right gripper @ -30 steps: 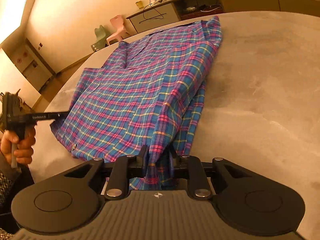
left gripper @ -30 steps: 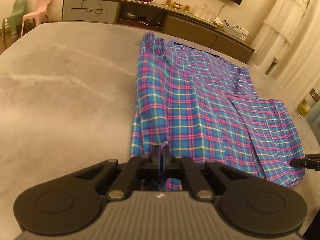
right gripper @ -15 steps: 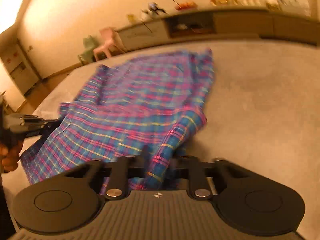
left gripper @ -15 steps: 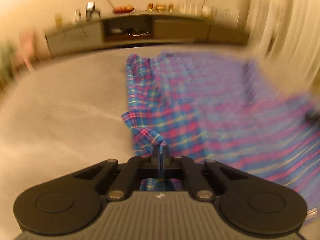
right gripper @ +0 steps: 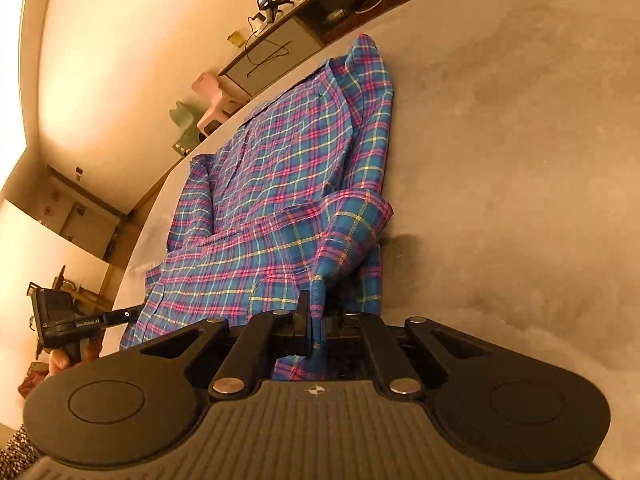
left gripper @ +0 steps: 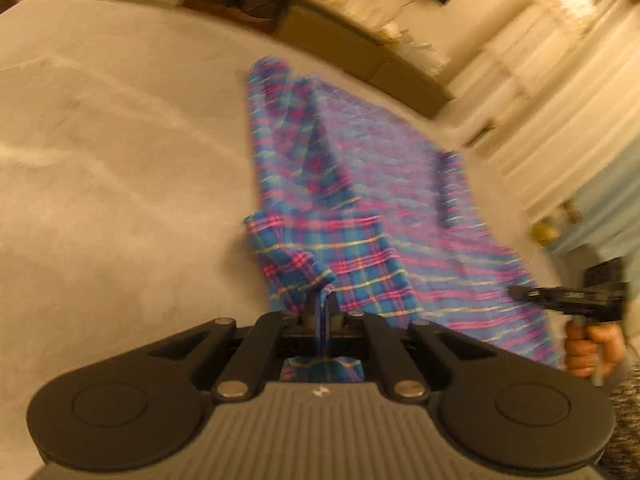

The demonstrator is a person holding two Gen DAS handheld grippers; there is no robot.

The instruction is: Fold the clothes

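Plaid shirt lies mid-frame on the grey table, its near hem lifted. Your left gripper and right gripper each pinch that hem, jaws pressed together on cloth. Step: bottom-to-collar fold (judged). Next: carry both corners forward evenly.
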